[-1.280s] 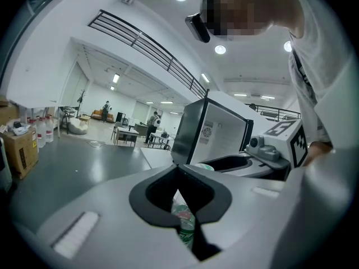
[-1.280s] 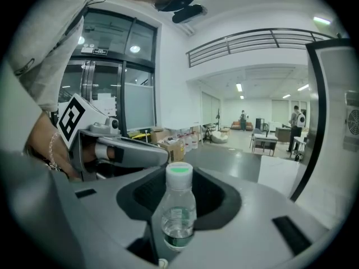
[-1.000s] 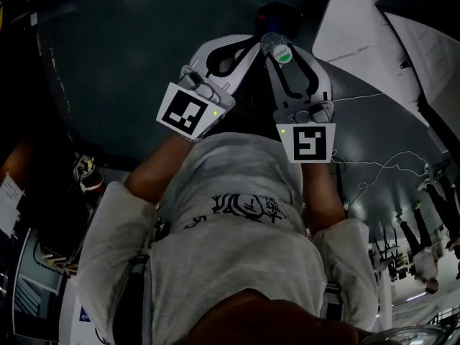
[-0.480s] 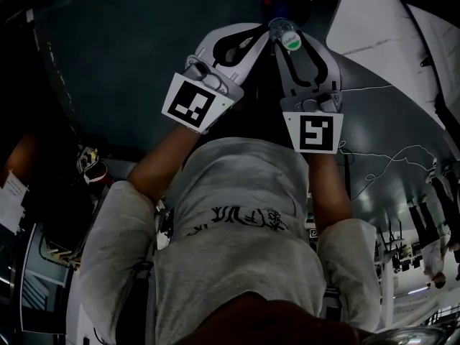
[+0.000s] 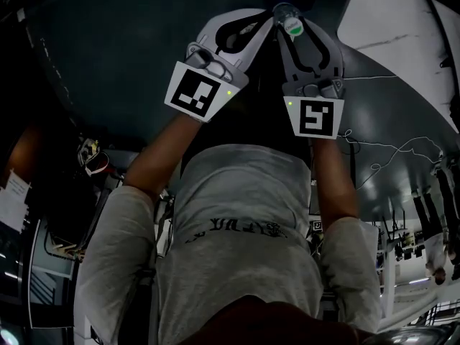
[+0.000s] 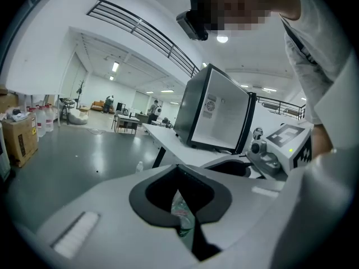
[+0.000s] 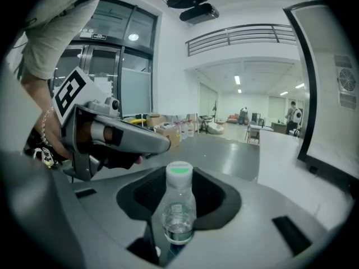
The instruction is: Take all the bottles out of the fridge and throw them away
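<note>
Since the earlier frame both tongs have gone toward the upper edge of the head view, and the bottle went with them. The right tongs (image 5: 290, 19) pinch a small clear bottle (image 5: 292, 26) with a white cap that is green on top. In the right gripper view it stands upright in the middle of the picture, between the two dark pads, held in the air over the grey floor (image 7: 224, 150).

The left tongs (image 5: 264, 24) are just beside it on the left, and their jaws are pressed together at the tips. In the left gripper view a bit of clear plastic (image 6: 182, 214) with green print shows in the narrow gap between these jaws. I cannot tell if it is pinched there or lies behind.

At the middle right of that view a small black fridge (image 6: 190, 114) stands on a white table (image 6: 168, 142).
</note>
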